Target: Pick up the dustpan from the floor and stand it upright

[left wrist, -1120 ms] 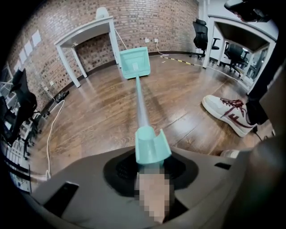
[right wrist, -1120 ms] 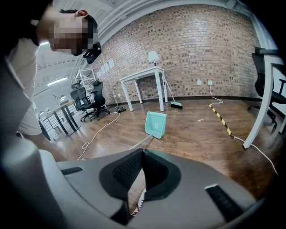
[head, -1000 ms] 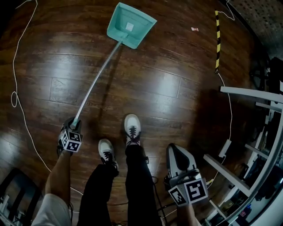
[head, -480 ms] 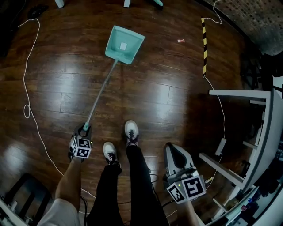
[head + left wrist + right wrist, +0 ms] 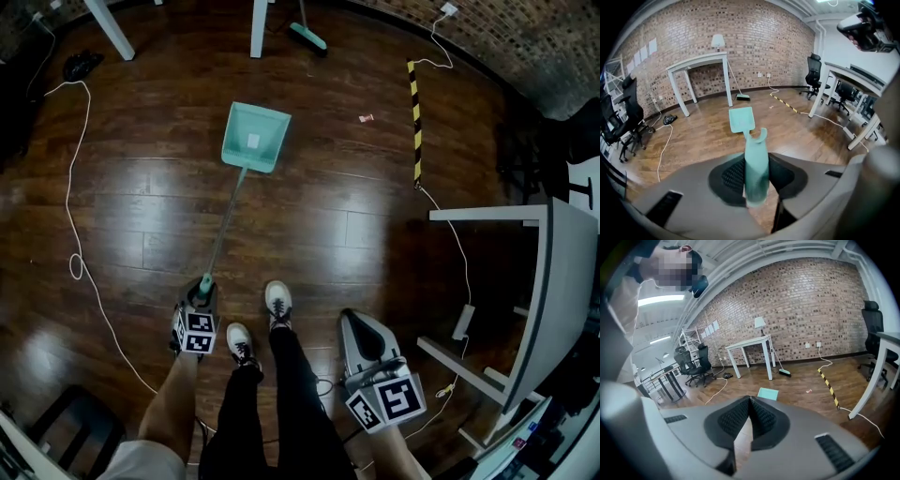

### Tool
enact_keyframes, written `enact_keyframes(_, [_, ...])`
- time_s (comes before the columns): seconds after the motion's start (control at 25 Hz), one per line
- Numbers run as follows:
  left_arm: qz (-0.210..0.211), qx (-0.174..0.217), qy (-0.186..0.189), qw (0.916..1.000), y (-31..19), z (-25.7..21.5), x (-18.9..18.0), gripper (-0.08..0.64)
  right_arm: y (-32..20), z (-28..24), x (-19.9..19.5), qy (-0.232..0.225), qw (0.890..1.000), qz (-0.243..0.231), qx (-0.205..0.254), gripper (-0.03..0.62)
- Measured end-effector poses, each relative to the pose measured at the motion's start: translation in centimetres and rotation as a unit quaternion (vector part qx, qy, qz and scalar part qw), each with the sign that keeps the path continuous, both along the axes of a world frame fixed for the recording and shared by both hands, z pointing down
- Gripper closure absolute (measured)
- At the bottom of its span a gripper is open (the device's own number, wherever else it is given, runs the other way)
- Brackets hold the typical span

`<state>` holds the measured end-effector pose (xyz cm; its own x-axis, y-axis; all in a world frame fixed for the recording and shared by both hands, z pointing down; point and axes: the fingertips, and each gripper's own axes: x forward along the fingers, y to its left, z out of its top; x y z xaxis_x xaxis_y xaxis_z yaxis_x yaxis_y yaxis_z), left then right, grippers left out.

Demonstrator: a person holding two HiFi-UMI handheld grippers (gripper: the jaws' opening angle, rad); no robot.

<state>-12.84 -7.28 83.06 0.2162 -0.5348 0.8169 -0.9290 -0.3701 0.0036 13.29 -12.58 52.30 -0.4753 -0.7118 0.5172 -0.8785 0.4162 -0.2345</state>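
**Dustpan handle in the left jaws, pan end low by the floor**

The dustpan (image 5: 255,138) is a pale green plastic pan on a long thin pole. Its pan sits well out ahead of the person's shoes (image 5: 277,302), mouth pointing away, at or just above the wooden floor (image 5: 328,216); I cannot tell whether it touches. The pole slants back and up to a green grip (image 5: 756,168) with a hook at its end.

The left gripper (image 5: 203,289) has that grip between its jaws, which stand about half open and press on it from both sides. The right gripper (image 5: 361,321) hangs beside the person's right leg with its jaws closed tip to tip and nothing between them.

It looks light and stiff, but all the weight sits at the far end of a long lever, so the pan will probably swing or twist if the smooth plastic grip rolls in the pads. The grip end looks like the right place to hold it. A second hold lower on the pole would likely steady it while it is stood up.

Farther off, a broom (image 5: 307,36) leans by a white table leg (image 5: 260,28). A striped yellow-and-black strip (image 5: 413,122) and a white cable (image 5: 75,187) lie on the floor, and a white tabletop (image 5: 553,281) stands at the right.
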Motion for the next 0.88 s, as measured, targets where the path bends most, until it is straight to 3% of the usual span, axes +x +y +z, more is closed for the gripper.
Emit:
enact_keyframes(0.52, [-0.035, 0.039, 0.038, 0.9979, -9.7, -9.2, 3.7, 0.423, -5.5, -4.2, 2.7, -0.006, 0.999, 0.034, 0.021, 0.604])
enact_keyframes(0.88, [-0.060, -0.021, 0.041, 0.9971, -18.6, -13.5, 5.2, 0.422, -9.1, -6.6, 4.8, -0.021, 0.997, 0.067, 0.039, 0.604])
